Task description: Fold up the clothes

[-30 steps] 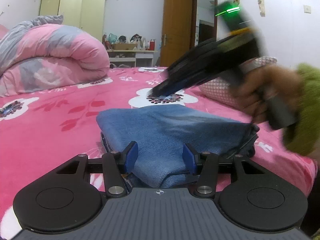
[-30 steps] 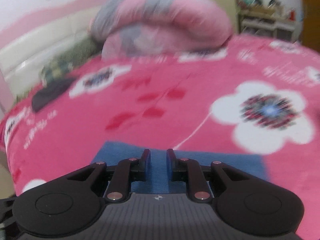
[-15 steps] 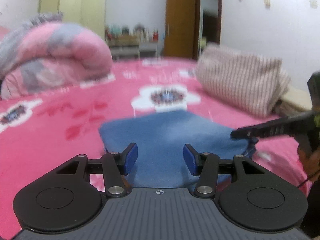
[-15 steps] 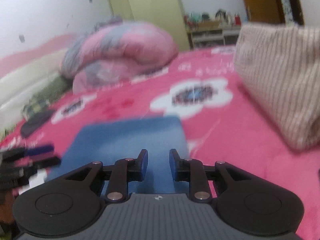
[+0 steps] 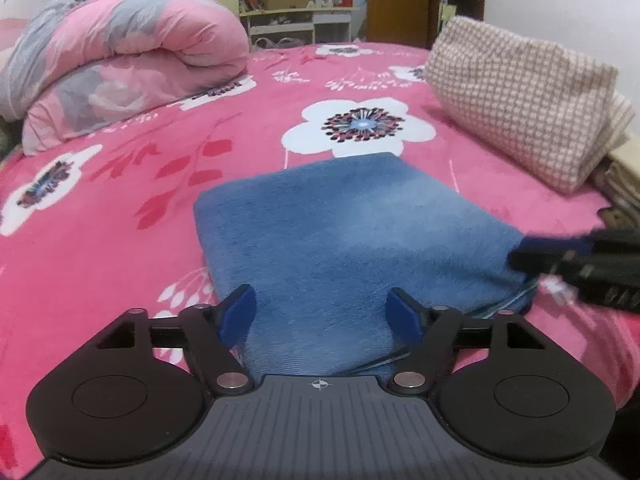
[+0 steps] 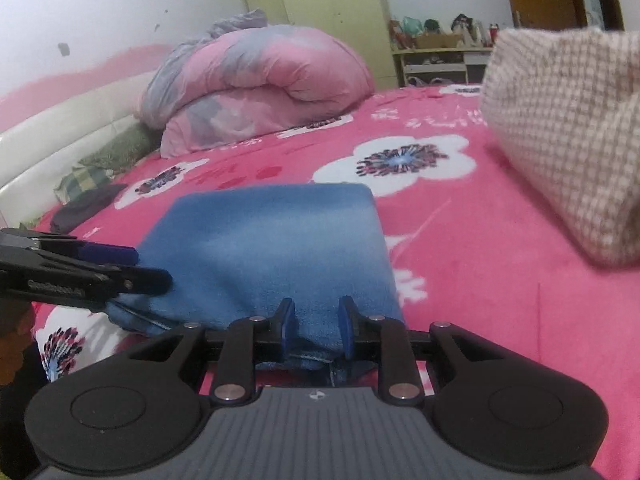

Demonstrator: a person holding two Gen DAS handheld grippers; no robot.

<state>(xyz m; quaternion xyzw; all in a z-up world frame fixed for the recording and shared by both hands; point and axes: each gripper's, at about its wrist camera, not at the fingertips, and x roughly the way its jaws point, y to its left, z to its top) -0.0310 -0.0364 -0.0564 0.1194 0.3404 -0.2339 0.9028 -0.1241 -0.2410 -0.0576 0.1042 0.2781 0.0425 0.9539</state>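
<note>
Folded blue jeans lie flat on the pink flowered bed; they also show in the right wrist view. My left gripper is open, its blue pads on either side of the near edge of the jeans. My right gripper stands with its jaws a narrow gap apart at the near right corner of the jeans, with denim between the pads. The right gripper shows blurred at the right edge of the left wrist view. The left gripper shows from the side in the right wrist view.
A rolled pink and grey quilt lies at the back left. A checked folded blanket lies to the right. Dark and green clothes lie by the white headboard. A cupboard, shelf and door stand behind the bed.
The right gripper swung down from above the jeans to their right corner. The left gripper rose a little and stayed open at the near edge. The jeans now lie flatter.
</note>
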